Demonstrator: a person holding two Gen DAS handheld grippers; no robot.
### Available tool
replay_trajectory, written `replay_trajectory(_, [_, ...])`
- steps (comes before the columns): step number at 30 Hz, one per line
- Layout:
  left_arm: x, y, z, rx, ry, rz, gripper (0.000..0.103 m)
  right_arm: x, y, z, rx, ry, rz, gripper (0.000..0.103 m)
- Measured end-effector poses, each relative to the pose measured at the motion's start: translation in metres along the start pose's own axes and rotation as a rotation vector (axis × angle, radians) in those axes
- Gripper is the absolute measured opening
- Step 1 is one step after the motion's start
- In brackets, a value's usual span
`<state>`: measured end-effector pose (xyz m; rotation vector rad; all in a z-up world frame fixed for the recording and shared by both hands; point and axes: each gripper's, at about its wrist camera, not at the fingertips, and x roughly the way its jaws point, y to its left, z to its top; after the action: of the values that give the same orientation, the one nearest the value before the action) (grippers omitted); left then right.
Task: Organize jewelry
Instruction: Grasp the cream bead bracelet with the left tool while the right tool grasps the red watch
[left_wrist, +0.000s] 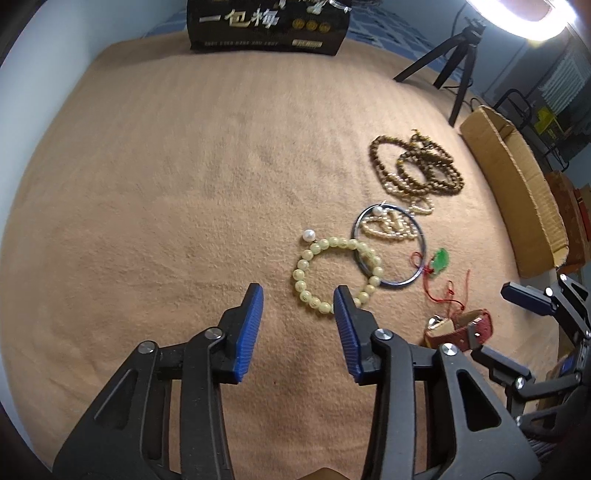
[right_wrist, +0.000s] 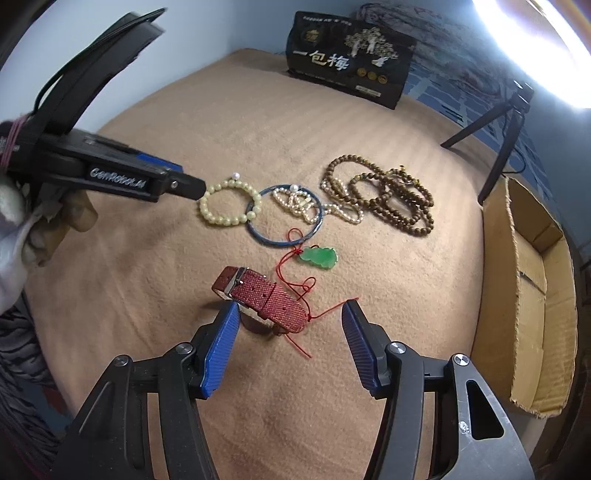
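Observation:
Jewelry lies on a tan blanket (left_wrist: 147, 184). A pale yellow bead bracelet (left_wrist: 306, 258) (right_wrist: 207, 214) lies just ahead of my open left gripper (left_wrist: 298, 295), whose right finger overlaps its near edge. A blue bangle (left_wrist: 421, 240) (right_wrist: 258, 232) rings a pearl strand (left_wrist: 384, 227) (right_wrist: 295, 203). Brown bead necklaces (left_wrist: 417, 166) (right_wrist: 388, 195) lie beyond. A green jade pendant (left_wrist: 440, 260) (right_wrist: 320, 257) on a red cord and a red-strapped watch (left_wrist: 476, 325) (right_wrist: 266, 295) lie by my open right gripper (right_wrist: 290, 310), which hovers at the watch.
An open cardboard box (left_wrist: 517, 184) (right_wrist: 528, 295) lies at the blanket's right edge. A black printed box (left_wrist: 266, 26) (right_wrist: 351, 70) stands at the far edge. A black tripod (left_wrist: 458, 55) (right_wrist: 498, 129) stands at the back right under a bright ring light.

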<state>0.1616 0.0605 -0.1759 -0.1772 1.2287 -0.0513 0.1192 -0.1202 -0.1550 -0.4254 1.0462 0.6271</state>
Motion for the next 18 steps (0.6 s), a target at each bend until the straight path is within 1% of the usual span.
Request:
replay_trajectory(2, [0.008,0.001,0.001,-0.007,0.016,-0.003,0.039,0.004,0.003,0.0,-0.014,0.007,0.001,0.056])
replay_trajectory(5, [0.017,-0.001,0.003,-0.005,0.03,-0.001,0.036,0.007,0.005,0.002,-0.02,0.009,0.011,0.056])
replay_trajectory(9, [0.028,-0.003,0.006,-0.01,0.045,-0.003,0.036,0.01,0.008,0.004,-0.025,0.013,0.019,0.056])
replay_trajectory(10, [0.029,-0.003,0.007,-0.009,0.044,-0.002,0.036,0.011,0.008,0.004,-0.021,0.014,0.025,0.054])
replay_trajectory(11, [0.03,-0.004,0.008,-0.009,0.042,-0.003,0.035,0.011,0.008,0.004,-0.018,0.015,0.033,0.046])
replay_trajectory(12, [0.031,-0.004,0.01,-0.011,0.04,-0.004,0.031,0.012,0.007,0.004,-0.013,0.018,0.041,0.041])
replay_trajectory(13, [0.032,-0.003,0.01,-0.012,0.039,-0.004,0.029,0.012,0.006,0.005,-0.005,0.019,0.046,0.039])
replay_trajectory(15, [0.033,-0.002,0.012,-0.015,0.038,-0.007,0.021,0.012,0.004,0.004,0.012,0.02,0.052,0.029])
replay_trajectory(16, [0.034,-0.001,0.013,-0.018,0.037,-0.007,0.019,0.011,0.002,0.004,0.021,0.02,0.057,0.026])
replay_trajectory(17, [0.035,0.0,0.015,-0.021,0.038,-0.011,0.016,0.011,0.0,0.004,0.037,0.021,0.07,0.023])
replay_trajectory(18, [0.035,0.002,0.016,-0.024,0.038,-0.015,0.012,0.011,-0.003,0.003,0.052,0.021,0.081,0.022])
